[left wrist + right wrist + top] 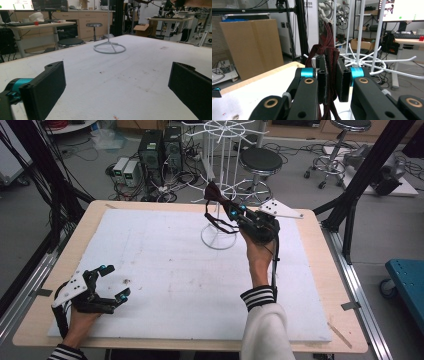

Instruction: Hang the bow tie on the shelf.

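Clamping dark red strap (329,62), right tool (331,82) raised, left tool (111,282) gaping, empty

Two stools (260,162) and computer towers (160,150) on floor beyond table.

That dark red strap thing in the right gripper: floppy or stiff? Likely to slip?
Probably floppy: the dark red strap droops in loops below the right gripper. Likely light, since it hangs from one pinch. Slip seems unlikely: the jaws are closed flat on several fabric layers.
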The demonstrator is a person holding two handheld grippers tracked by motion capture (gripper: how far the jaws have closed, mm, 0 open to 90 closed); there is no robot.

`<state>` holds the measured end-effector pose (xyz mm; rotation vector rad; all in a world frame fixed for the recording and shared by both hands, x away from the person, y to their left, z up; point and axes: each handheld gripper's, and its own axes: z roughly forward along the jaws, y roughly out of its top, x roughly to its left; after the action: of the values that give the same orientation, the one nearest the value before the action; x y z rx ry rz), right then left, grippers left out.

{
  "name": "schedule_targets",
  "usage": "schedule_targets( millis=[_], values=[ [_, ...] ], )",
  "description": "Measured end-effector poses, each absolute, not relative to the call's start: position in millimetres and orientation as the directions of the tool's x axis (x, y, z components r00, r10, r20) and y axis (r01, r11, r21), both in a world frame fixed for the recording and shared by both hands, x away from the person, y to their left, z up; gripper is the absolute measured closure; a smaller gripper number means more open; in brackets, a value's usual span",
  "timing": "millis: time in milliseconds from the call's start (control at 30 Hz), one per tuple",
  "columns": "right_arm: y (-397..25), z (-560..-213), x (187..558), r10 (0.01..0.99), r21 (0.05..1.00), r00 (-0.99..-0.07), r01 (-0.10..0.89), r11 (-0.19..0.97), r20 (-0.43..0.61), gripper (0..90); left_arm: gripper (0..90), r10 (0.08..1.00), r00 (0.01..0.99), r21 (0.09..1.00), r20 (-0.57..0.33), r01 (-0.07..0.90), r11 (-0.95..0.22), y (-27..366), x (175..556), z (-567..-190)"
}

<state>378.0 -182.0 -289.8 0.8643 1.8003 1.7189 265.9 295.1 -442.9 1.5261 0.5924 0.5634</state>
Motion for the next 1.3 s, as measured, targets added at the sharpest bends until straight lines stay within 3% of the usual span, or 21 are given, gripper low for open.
schedule_targets(
  millis=[1300],
  values=[
    [-197,-336,373,0.804,0.986,-0.582,0.162,-0.035,0.124,82.7,1.7,0.669,0.743,1.0,-0.01,0.022,-0.01,296,265,-450]
  ],
)
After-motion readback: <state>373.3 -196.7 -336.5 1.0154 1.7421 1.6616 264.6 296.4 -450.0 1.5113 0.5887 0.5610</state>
